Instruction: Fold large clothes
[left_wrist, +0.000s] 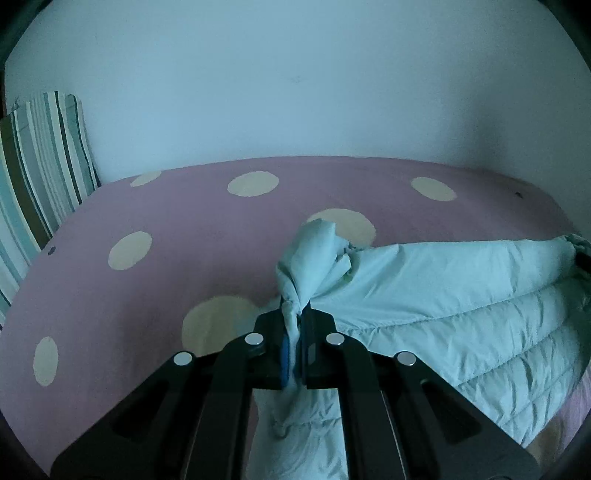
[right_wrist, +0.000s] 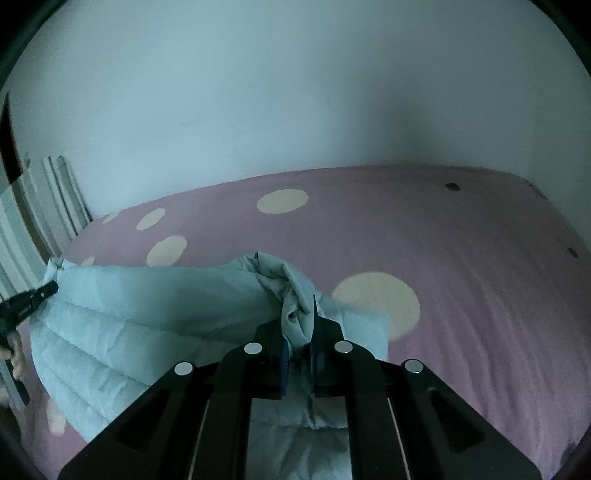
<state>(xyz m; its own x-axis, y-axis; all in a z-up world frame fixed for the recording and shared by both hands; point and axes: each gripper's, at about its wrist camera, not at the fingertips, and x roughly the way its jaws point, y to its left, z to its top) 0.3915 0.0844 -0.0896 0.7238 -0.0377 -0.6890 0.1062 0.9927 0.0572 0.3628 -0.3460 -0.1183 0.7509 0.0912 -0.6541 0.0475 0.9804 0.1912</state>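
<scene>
A pale blue quilted garment (left_wrist: 461, 295) hangs stretched between my two grippers above the bed. My left gripper (left_wrist: 295, 317) is shut on a bunched corner of it, with fabric sticking up past the fingertips. In the right wrist view the same garment (right_wrist: 147, 314) spreads to the left. My right gripper (right_wrist: 297, 325) is shut on its other bunched corner. The left gripper (right_wrist: 40, 291) shows at the far left edge of the right wrist view, holding the garment's far end.
A pink bedsheet with large cream dots (left_wrist: 166, 266) covers the bed (right_wrist: 480, 258) below. A striped pillow (left_wrist: 40, 162) leans on the wall at the left. A plain pale wall (left_wrist: 295, 92) stands behind the bed.
</scene>
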